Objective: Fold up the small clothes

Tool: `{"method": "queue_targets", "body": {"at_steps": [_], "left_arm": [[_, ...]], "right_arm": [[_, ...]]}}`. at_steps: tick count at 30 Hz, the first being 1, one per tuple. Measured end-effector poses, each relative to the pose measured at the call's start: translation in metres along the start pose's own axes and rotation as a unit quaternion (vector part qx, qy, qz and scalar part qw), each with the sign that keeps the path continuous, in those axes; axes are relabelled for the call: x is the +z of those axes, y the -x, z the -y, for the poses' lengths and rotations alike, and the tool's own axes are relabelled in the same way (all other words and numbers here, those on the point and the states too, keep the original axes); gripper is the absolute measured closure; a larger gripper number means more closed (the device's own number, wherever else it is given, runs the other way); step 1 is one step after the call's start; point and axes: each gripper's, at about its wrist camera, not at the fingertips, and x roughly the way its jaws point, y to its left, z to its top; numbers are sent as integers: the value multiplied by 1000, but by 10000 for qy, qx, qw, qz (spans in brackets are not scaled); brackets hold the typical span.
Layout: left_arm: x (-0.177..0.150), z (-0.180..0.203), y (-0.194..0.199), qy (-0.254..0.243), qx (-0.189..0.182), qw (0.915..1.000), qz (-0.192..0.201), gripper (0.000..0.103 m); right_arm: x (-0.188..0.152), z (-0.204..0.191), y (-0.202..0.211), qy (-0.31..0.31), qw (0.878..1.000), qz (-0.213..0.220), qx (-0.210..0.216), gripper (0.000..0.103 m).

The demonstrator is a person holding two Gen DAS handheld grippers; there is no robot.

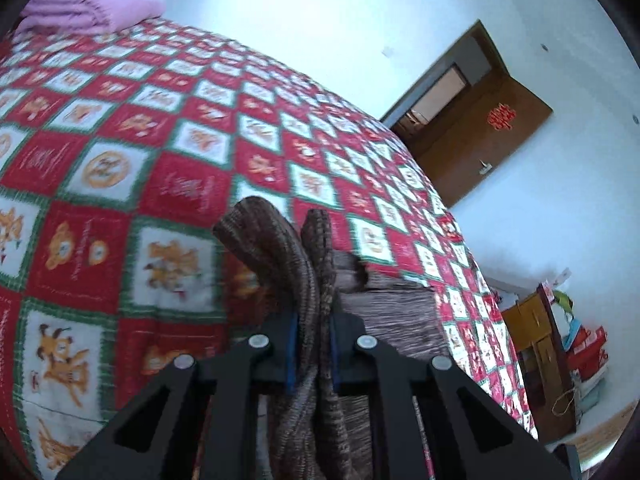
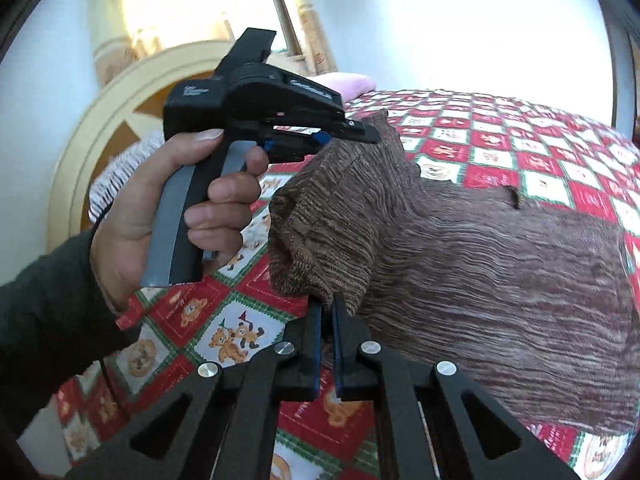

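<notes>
A brown ribbed knit garment point(image 2: 480, 272) lies on the red and white checked bedspread point(image 2: 520, 152). My right gripper point(image 2: 327, 312) is shut on its near left edge, lifted off the bed. My left gripper point(image 1: 313, 320) is shut on a bunched fold of the same garment point(image 1: 280, 248), which sticks up between the fingers. In the right wrist view the left gripper point(image 2: 340, 136) is held by a hand and pinches the garment's far left corner, raised above the bed.
The bedspread point(image 1: 120, 160) covers the whole bed. A folded lilac blanket point(image 1: 92, 8) lies at the far end. A cream headboard point(image 2: 92, 120) stands behind. A brown door point(image 1: 480, 120) and cluttered shelves point(image 1: 560, 352) are beyond the bed.
</notes>
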Motion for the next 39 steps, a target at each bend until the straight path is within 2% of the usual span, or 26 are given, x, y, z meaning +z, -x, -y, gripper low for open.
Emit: {"method": "queue_targets", "body": {"at_steps": [7, 14, 28, 39], "left_arm": [[3, 38, -18, -261, -102, 9995, -109, 91], [1, 72, -42, -443, -178, 9985, -255, 91], [-13, 132, -89, -827, -413, 9938, -616, 91], [-32, 162, -147, -1145, -249, 9878, -1030, 91]], "right_arm": [[-1, 40, 34, -393, 9990, 201, 25, 99], [-8, 79, 68, -685, 9970, 342, -149, 100], [-30, 134, 113, -1179, 9912, 455, -403, 100], [-59, 189, 127, -2105, 9754, 382, -534, 100]]}}
